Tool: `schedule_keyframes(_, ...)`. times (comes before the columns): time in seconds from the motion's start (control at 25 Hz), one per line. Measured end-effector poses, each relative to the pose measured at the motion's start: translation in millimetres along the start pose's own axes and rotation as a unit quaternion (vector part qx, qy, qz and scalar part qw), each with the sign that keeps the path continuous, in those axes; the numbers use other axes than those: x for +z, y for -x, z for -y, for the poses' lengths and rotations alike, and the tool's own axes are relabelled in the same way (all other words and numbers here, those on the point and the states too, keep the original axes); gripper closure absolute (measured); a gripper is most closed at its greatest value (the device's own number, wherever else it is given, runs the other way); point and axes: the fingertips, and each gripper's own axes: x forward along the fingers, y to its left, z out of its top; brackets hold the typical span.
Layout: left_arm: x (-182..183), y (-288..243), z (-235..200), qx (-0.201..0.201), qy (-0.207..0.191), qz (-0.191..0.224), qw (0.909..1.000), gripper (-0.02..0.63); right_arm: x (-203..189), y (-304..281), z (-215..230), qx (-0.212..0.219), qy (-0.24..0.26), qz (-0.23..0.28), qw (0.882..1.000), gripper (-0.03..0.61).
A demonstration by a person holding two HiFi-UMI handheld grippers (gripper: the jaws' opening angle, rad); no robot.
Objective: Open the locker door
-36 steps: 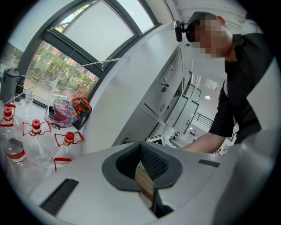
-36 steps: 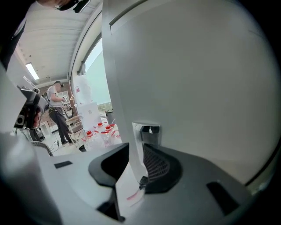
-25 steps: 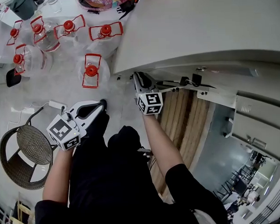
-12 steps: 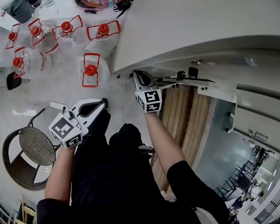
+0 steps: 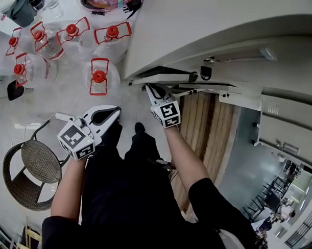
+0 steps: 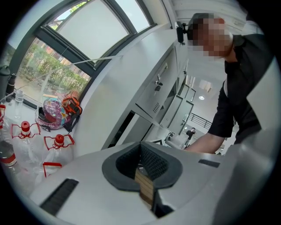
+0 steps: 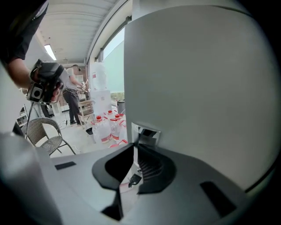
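– Start close in. What are the tools doing?

– The left gripper (image 5: 113,113) hangs at centre left of the head view, well clear of the locker (image 5: 219,27). Its own view shows its jaws pressed together with nothing between them, only floor past the slit. The right gripper (image 5: 153,89) is up at the door (image 7: 197,83), at centre frame. Its view shows the jaws closed on the door's left edge, just below a metal latch plate (image 7: 147,133).

– So which step is this?

– I'd say the pull itself. From the head view the door stands slightly ajar, with a dark gap (image 5: 162,71) behind its top edge at upper centre. It is not swung wide yet.

– And next?

– Probably keep the clamp firm and follow the door's arc round the hinge. A straight pull could slip the pads off that thin edge.

– What does each view add?

– Only the right gripper view shows the latch plate and the grip. Only the head view shows the gap and both tools together. Farther off, it has bottles (image 5: 99,77) with red caps at upper left and a chair (image 5: 30,166) at lower left.
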Motion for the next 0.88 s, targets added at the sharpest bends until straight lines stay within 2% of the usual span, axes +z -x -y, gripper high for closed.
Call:
schedule_keyframes(0.12, 4, -11, 7, 0.008, -0.002, 0.008, 0.9999, 0.598, -7, 8, -4, 0.025, -0.002, 0.007, 1.000, 0.541)
schedule_keyframes(0.24, 12, -30, 22, 0.003, 0.000, 0.029, 0.9996, 0.598, -13, 18, -4, 0.049, 0.020, 0.011, 0.999, 0.543)
schedule_keyframes(0.4, 15, -43, 46, 0.008, -0.014, 0.032, 0.9994, 0.598, -19, 29, -15, 0.077, 0.041, 0.017, 0.996, 0.545)
schedule_keyframes(0.52, 11, -48, 61, 0.019, -0.027, 0.033, 0.9989, 0.598, -25, 39, -22, 0.096, 0.053, 0.021, 0.994, 0.546)
schedule_keyframes(0.88, -10, -51, 100, 0.061, -0.033, 0.039, 0.9968, 0.598, -40, 65, -33, 0.148, 0.082, 0.027, 0.985, 0.546)
